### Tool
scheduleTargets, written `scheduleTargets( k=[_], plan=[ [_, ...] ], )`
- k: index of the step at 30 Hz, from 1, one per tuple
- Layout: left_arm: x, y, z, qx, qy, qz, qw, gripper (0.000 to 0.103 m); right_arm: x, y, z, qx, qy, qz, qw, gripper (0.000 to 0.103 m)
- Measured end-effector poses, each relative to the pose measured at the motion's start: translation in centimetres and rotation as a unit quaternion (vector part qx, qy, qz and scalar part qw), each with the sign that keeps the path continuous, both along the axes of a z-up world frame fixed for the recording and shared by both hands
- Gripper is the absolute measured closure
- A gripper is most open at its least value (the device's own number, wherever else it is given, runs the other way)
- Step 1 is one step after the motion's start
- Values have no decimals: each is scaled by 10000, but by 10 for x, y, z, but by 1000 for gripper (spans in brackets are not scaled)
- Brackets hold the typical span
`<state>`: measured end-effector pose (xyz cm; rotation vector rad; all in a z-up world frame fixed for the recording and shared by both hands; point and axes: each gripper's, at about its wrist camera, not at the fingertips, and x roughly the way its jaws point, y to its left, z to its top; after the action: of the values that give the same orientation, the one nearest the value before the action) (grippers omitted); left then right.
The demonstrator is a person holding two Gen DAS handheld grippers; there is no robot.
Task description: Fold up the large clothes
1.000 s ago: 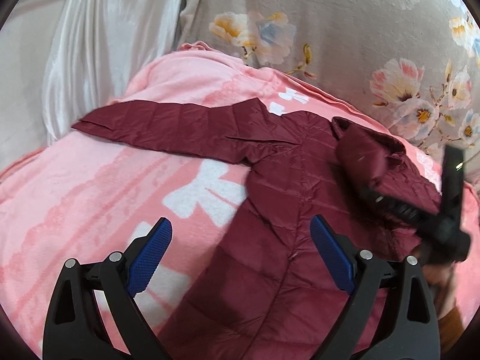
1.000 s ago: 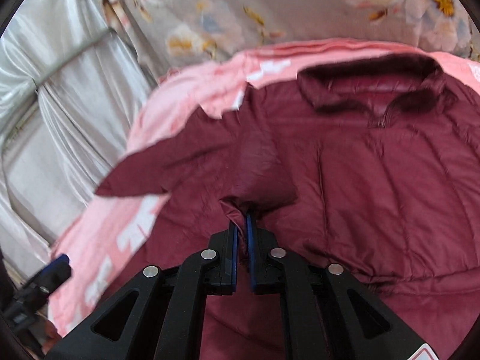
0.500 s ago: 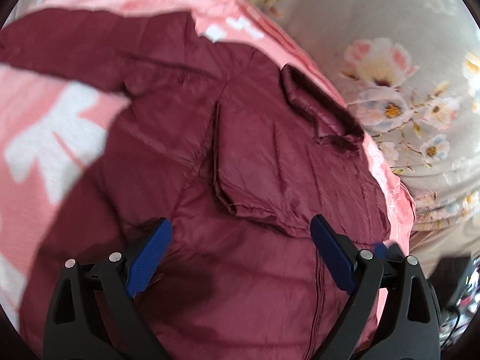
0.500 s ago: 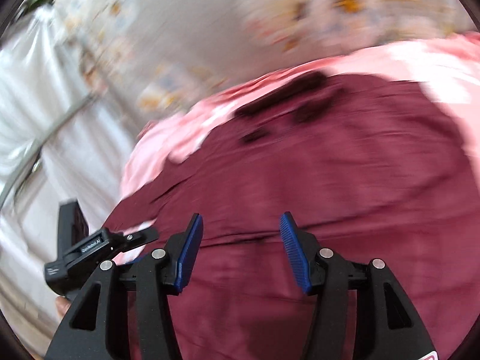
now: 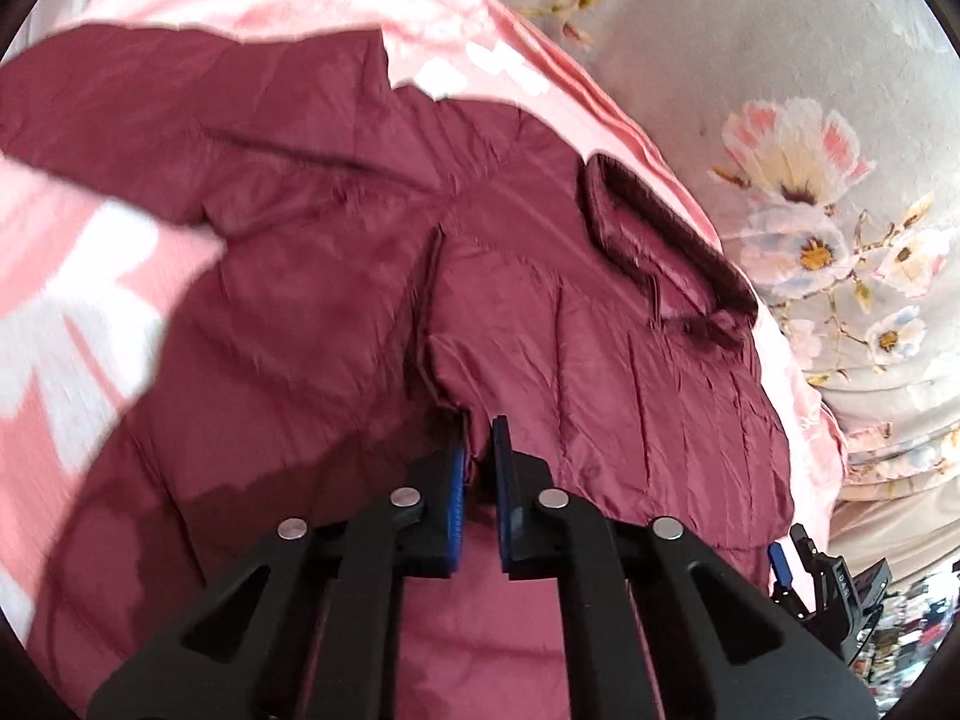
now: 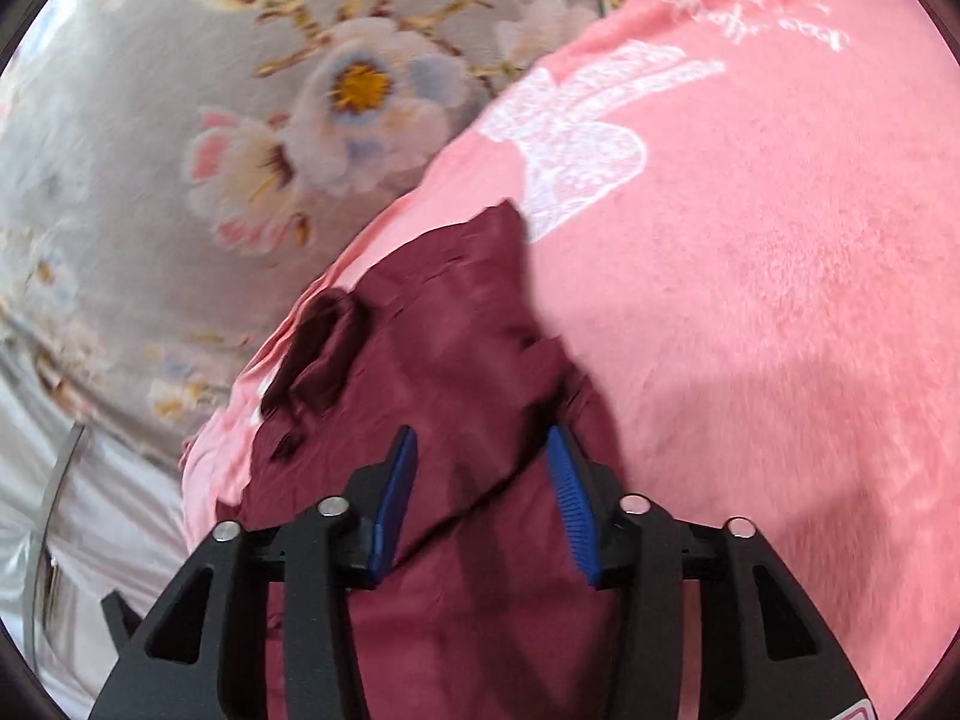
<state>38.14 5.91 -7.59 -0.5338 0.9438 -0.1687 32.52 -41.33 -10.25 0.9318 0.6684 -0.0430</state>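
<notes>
A maroon quilted jacket (image 5: 300, 324) lies spread on a pink blanket (image 5: 72, 276). One sleeve is folded across its chest (image 5: 600, 348), and its dark collar (image 5: 660, 240) points to the upper right. My left gripper (image 5: 477, 450) is shut on the cuff end of the folded sleeve. In the right wrist view the jacket (image 6: 432, 360) lies below my right gripper (image 6: 483, 480), which is open above the fabric near the jacket's edge. The right gripper also shows in the left wrist view (image 5: 828, 588) at the lower right.
The pink blanket (image 6: 750, 300) with white bow prints covers the bed. A grey floral sheet (image 5: 780, 120) lies beyond it and shows in the right wrist view (image 6: 180, 120). White curtain fabric (image 6: 90, 510) hangs at the lower left.
My right gripper let go of the sleeve, opened and swung to the jacket's far side. My left gripper moved in over the jacket and shut on the folded sleeve's end.
</notes>
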Motion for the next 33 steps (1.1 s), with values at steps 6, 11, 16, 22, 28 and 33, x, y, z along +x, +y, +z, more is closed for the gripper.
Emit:
scheduleTargets(
  k=[6,11,16,22,28,33],
  plan=[
    [7,-3,17,589,-398,15,9975,99,12,-7,1,156,-225,-117,9996,100],
    [15,-6,8,799,-346,-33,9962,99,4,-7,19,-447,-394,-322,9977,101],
    [19,-11,-26,1086,-145,-50,9940,100,18,-1,-17,-772,488,-81,9958,102],
    [15,-26,-21,1740,-301,-90,9843,93,17,6,-13,-1214,848,21,9890,93],
    [-18,-3,15,2107,-825,238,9738,57,-30,18,27,-1517,418,-168,9874,81],
    [-37,-36,63,2201,-1442,-88,9647,58,-26,90,72,-2112,-243,576,9754,87]
  ],
)
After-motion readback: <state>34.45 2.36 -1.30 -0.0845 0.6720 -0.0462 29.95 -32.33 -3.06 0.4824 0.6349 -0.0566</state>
